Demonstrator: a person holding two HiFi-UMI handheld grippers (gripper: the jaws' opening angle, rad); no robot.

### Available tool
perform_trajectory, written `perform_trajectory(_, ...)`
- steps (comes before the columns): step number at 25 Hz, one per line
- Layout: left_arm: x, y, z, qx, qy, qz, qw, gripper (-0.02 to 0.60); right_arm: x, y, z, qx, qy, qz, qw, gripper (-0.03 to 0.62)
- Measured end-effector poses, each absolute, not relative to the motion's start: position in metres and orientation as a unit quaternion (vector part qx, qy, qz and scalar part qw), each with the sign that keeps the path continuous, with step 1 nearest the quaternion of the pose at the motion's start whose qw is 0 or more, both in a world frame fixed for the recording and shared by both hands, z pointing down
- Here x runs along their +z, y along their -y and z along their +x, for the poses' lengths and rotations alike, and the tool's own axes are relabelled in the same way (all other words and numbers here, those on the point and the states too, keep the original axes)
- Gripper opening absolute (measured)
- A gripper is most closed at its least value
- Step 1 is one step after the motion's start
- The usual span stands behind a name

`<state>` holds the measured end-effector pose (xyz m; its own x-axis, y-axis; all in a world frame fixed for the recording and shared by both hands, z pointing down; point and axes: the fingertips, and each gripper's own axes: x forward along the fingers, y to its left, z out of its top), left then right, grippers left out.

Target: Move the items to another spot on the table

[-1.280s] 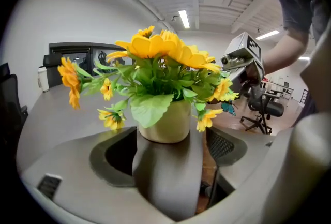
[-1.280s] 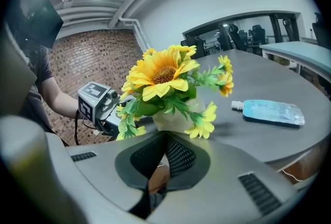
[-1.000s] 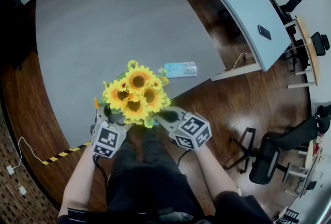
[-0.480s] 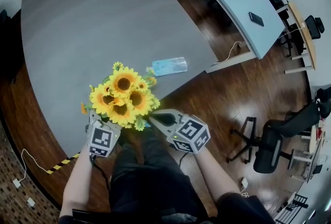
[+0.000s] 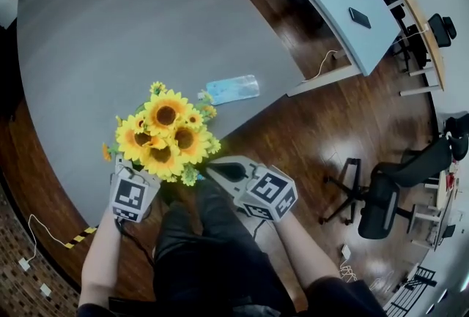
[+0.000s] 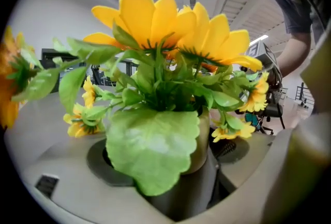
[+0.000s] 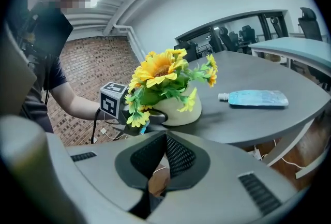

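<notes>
1. In the head view the sunflowers (image 5: 165, 134) are covering their pot completely and are hiding the jaw tips of the left gripper (image 7: 153, 116); only its marker cube (image 5: 132, 195) is showing there
2. In the left gripper view a broad, scalloped green leaf (image 6: 152, 153) is drooping over the front of the pot (image 6: 201, 140), so the pot's left side and its contact with that pad are hard to make out
3. The left gripper's jaws are standing on either side of the pot and clamping it; in the right gripper view a dark jaw is lying against the pot's near side
4. The right gripper (image 7: 164, 137) is hanging just off the table's near edge, beside the pot, with its ribbed black pads pressing together on nothing
5. The pot is looking smooth, rounded and cream-coloured; the petals are bright yellow with brown centres, and the leaves are looking glossy, like plastic
6. The pot is holding the whole bunch of sunflowers and is sitting at the near rim of the round, matt grey table (image 5: 110, 30); whether its base is resting on the top cannot be made out
7. A flat blue pouch (image 5: 233, 88) with a white cap is lying on the table, apart from the pot, towards the edge above the wooden floor (image 5: 293, 132)
</notes>
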<state>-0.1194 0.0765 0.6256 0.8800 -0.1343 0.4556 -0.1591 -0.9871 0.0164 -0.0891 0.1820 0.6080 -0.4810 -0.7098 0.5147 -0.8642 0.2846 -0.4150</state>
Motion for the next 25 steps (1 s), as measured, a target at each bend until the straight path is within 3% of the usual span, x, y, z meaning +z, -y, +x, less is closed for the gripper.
perform_trajectory(9,0.623,-0.077,-0.122,0.239,0.064,0.969,0.017,0.442,0.602,-0.178,-0.091,0.334,0.793,0.5,0.103,-0.02)
perform_trajectory(21,0.618,-0.086,-0.13,0.23,0.052,0.97,0.064,0.434,0.615,-0.172,-0.084,0.334,0.795,0.493,0.119,-0.02)
perform_trajectory(25,0.618,-0.092,-0.136,0.231,0.044,0.966,0.103,0.433,0.621,-0.169,-0.08,0.333,0.795,0.49,0.129,0.031)
